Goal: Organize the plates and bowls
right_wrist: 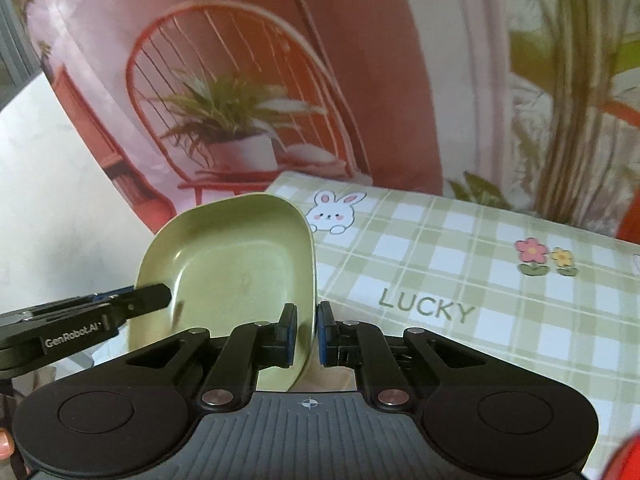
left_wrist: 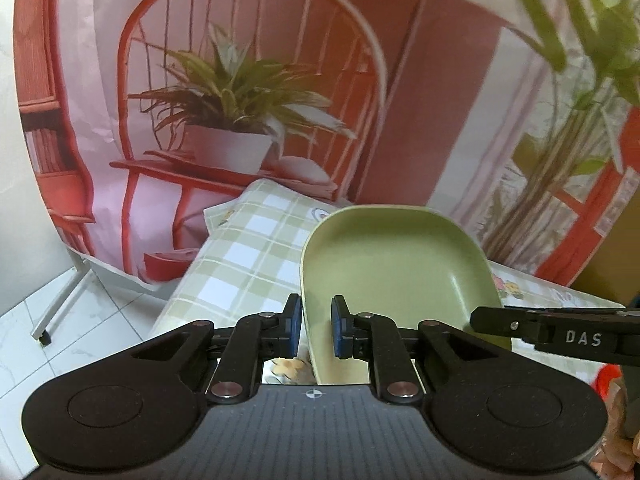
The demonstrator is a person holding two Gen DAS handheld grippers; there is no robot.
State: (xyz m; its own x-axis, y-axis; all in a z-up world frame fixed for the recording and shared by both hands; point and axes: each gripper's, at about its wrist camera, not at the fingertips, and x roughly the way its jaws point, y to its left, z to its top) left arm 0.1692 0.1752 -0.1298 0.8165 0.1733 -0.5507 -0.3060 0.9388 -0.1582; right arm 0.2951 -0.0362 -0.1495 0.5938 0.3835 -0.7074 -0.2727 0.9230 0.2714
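Note:
A light green square plate [left_wrist: 394,264] is held up off the table, tilted, between both grippers. My left gripper [left_wrist: 316,326] has its jaws on either side of the plate's left rim, with a small gap showing. My right gripper [right_wrist: 307,330] is shut on the plate's [right_wrist: 236,272] right rim. The right gripper's finger shows from the side in the left wrist view [left_wrist: 556,330], and the left gripper's finger shows in the right wrist view [right_wrist: 92,308].
A table with a green checked cloth [right_wrist: 460,264], printed with a rabbit, flowers and "LUCKY", lies below and to the right. A printed backdrop of a red chair and plant [left_wrist: 240,92] hangs behind. White floor tiles [left_wrist: 80,320] lie at the left.

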